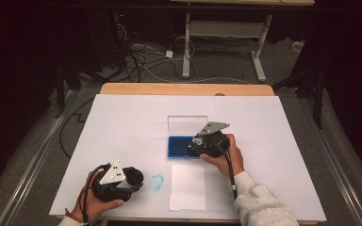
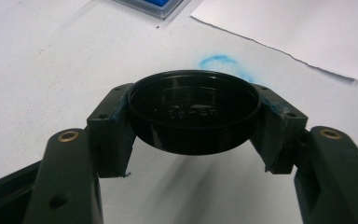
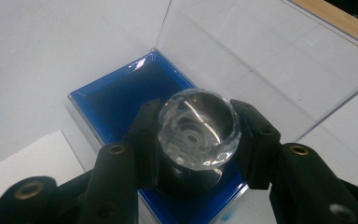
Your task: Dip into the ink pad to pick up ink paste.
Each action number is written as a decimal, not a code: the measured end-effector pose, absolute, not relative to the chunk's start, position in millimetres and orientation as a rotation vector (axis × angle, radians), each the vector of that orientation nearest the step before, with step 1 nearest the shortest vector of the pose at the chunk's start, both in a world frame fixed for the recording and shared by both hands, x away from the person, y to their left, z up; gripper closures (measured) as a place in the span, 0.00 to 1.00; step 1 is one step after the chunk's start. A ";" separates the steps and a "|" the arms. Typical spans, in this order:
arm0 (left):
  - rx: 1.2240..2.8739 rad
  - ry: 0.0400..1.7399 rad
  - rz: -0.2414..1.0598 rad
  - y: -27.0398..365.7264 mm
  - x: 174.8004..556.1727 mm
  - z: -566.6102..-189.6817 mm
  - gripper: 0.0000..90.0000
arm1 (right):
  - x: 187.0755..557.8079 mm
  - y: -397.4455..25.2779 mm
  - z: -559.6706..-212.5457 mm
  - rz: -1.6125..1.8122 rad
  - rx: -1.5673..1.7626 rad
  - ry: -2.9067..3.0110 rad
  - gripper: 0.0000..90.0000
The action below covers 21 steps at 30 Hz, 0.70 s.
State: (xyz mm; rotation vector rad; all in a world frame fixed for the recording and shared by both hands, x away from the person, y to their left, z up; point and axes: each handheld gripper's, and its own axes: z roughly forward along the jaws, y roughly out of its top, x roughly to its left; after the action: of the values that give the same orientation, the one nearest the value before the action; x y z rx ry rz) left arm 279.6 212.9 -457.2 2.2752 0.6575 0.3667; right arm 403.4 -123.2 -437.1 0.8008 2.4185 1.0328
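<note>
White table (image 1: 122, 122); embossed lettering on the black cap (image 2: 193, 112) is unreadable.

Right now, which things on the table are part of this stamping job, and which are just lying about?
In the job:
- stamp, clamped in the right gripper
- blue ink pad, lid open
- black cap, held in the left gripper
- white paper sheet

Lying about:
- blue smudge on the table cover
- floor cables

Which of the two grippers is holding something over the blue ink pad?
The right gripper, clamping a clear-topped stamp over the blue ink pad; the left gripper holds a black round cap.
</note>
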 end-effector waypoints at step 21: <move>2.278 0.659 0.363 213.0 284.8 -458.2 0.41 | 404.3 -138.9 -425.4 1.114 0.843 2.393 0.63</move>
State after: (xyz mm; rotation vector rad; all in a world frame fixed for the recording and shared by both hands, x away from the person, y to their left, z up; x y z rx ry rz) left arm 284.8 213.0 -458.2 2.2784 0.6590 0.3631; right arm 404.3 -138.9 -425.4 0.8427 2.3930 1.1140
